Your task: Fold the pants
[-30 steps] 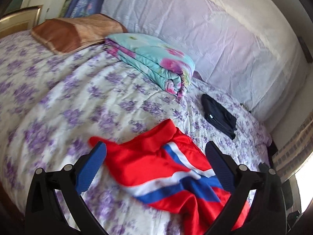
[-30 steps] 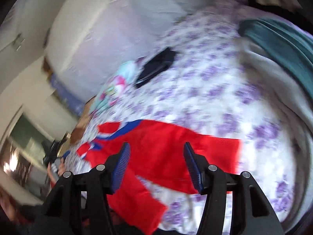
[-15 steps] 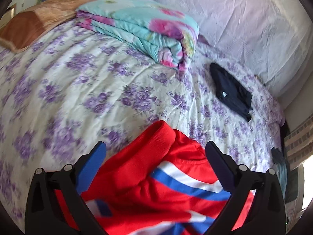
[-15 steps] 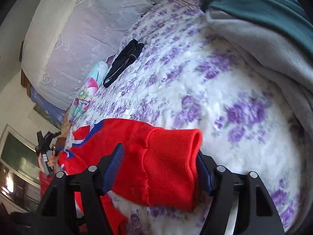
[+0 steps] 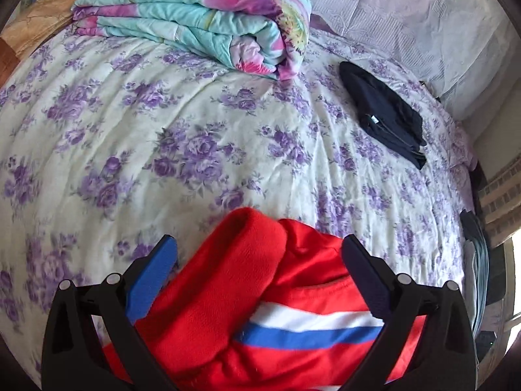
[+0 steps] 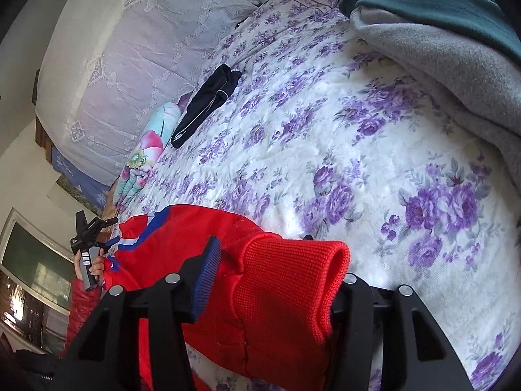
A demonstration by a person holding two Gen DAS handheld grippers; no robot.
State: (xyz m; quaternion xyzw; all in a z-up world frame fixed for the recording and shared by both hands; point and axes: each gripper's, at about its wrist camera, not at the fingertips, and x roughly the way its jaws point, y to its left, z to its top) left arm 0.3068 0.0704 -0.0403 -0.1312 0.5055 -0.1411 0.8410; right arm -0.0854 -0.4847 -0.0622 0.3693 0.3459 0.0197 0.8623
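Observation:
Red pants (image 5: 247,290) with a white and blue stripe lie crumpled on the flowered bedspread (image 5: 182,150). In the left wrist view my left gripper (image 5: 259,257) is open, its blue-padded fingers on either side of a bunched red fold. In the right wrist view the pants (image 6: 182,238) stretch off to the left. The ribbed cuff (image 6: 289,280) sits between the fingers of my right gripper (image 6: 276,260), which is open; its right fingertip is hidden behind the cuff. The other gripper (image 6: 88,238) shows at the pants' far end.
A folded turquoise floral quilt (image 5: 202,22) and a brown pillow (image 5: 39,22) lie at the head of the bed. A folded dark garment (image 5: 384,114) lies near the lace-covered wall. Grey and teal blankets (image 6: 449,39) are piled at the right.
Both grippers have moved forward and lower onto the pants. The red fold now sits between the left fingers and the ribbed cuff lies deeper between the right fingers.

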